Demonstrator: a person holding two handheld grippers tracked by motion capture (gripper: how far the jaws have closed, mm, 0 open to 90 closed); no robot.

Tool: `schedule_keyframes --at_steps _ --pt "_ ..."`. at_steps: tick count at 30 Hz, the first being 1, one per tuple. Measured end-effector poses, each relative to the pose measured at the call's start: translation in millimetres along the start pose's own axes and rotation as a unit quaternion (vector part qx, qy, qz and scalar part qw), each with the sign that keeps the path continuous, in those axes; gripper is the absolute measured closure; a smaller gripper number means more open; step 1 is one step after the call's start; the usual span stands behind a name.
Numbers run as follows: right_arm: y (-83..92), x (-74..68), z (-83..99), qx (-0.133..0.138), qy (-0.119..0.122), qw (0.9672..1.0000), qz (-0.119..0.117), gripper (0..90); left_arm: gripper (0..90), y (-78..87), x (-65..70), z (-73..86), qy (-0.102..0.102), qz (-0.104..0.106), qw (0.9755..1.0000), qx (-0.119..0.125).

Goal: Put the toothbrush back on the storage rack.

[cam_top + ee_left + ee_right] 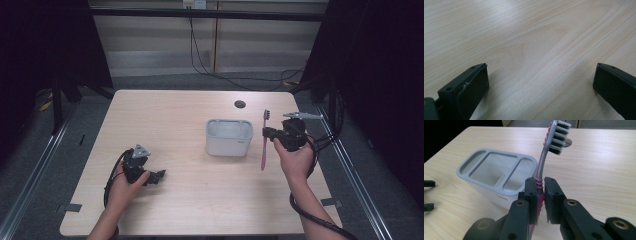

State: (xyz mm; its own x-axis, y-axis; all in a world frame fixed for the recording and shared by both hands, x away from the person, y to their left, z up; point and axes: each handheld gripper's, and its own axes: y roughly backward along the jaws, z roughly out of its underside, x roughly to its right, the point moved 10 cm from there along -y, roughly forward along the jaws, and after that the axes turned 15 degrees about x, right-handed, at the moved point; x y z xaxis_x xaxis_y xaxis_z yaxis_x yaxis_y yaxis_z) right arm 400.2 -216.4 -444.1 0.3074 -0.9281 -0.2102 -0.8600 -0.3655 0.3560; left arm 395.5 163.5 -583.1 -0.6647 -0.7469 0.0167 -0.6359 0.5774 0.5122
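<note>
Nearest the lens in the high view, our two forearms come up from the table's (200, 210) near edge. Our left hand (125, 182) rests low on the wood at the left, wrapped around the left gripper (159, 176), whose tips point toward the table's middle. Our right hand (295, 160) is raised at the right, holding the right gripper (266, 133) aimed leftward at a pink toothbrush (264, 145). The brush hangs nearly upright, bristles at the top, just beside the right wall of a white holder (229, 137) that stands near the table's centre.

In the left gripper view, we see the left gripper (541, 75) with its two black jaws spread wide apart, nothing between them but pale wood grain.

In the right gripper view, the right gripper (540, 186) has its jaws pressed tight onto the ribbed pink neck of the toothbrush (544, 157). The grey stem curves upward to a head of black and white bristles facing right. The holder (496, 173), to the left, shows a grey rim divided into three compartments: a large middle one flanked by two narrow ones.
</note>
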Motion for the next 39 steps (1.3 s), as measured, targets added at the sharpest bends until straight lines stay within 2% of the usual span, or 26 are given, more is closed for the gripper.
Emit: schedule_keyframes --at_steps 4,8,14,21,35,39 --pt "-0.1 -3.4 -9.4 0.018 0.012 0.9998 0.000 81.4 0.0 -0.2 0.0 -0.1 0.000 0.000 1.0000 0.001" --pt "0.0 -4.6 -16.2 0.031 0.007 0.9995 -0.002 81.3 0.0 0.0 0.0 0.0 0.000 0.000 1.0000 0.000" --pt "0.3 -6.9 -26.9 0.051 0.019 0.9985 0.001 81.4 0.0 0.1 -0.1 0.0 0.000 -0.001 1.0000 -0.001" --pt "0.8 -8.0 -37.6 0.073 0.018 0.9972 0.002 81.4 0.0 0.0 -0.1 0.0 0.000 -0.001 1.0000 -0.001" --pt "-3.8 -13.3 -59.3 0.117 0.030 0.9926 0.013 81.4 0.0 0.1 -0.3 0.0 -0.001 -0.001 1.0000 -0.001" --pt "-5.5 -11.5 -61.9 0.126 0.023 0.9917 0.013 81.3 0.0 0.2 -0.4 0.0 -0.002 -0.001 1.0000 -0.002"
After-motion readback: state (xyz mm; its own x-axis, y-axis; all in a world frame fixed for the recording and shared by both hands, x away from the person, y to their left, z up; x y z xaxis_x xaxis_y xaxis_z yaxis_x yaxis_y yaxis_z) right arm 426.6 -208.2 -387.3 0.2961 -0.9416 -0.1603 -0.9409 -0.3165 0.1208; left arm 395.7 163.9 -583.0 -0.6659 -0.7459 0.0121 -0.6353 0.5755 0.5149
